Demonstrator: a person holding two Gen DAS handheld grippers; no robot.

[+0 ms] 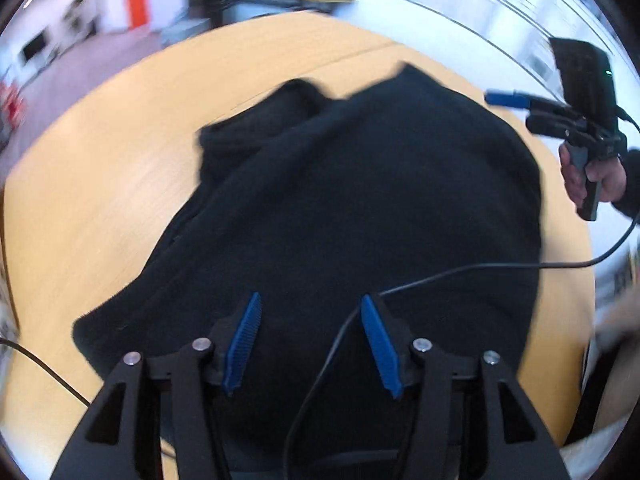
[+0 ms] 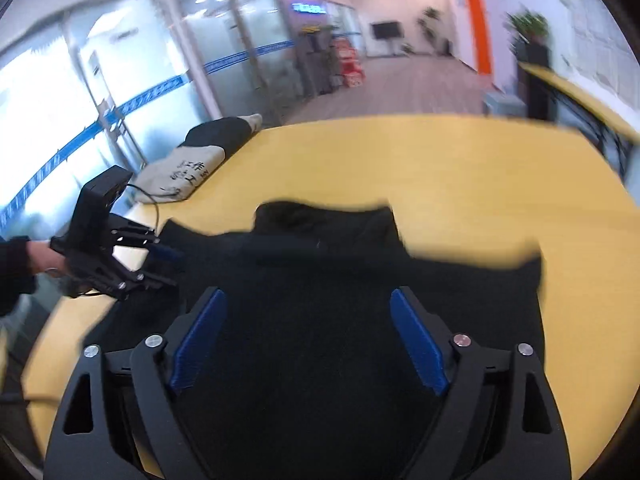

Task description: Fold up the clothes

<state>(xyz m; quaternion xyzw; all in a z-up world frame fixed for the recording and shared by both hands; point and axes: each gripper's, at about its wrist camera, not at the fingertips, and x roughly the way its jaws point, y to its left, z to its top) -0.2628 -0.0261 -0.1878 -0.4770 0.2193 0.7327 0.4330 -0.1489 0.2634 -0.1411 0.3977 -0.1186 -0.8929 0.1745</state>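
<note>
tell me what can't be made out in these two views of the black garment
- Black garment, left wrist view: near hem hidden behind the left gripper.
- Right wrist view: fold lines lost in blur and dark; near part hidden behind the right gripper.
- Printed cloth: lettering too small.

A light wooden table (image 2: 460, 168) fills the foreground. At its far left edge lies a cream cloth bag (image 2: 182, 174) printed with dark characters. Behind it stand frosted glass walls (image 2: 132, 80) with a blue stripe, an orange pillar (image 2: 478, 20), potted plants (image 2: 528, 24), and a dark wall screen (image 2: 386, 30) down the corridor.
</note>
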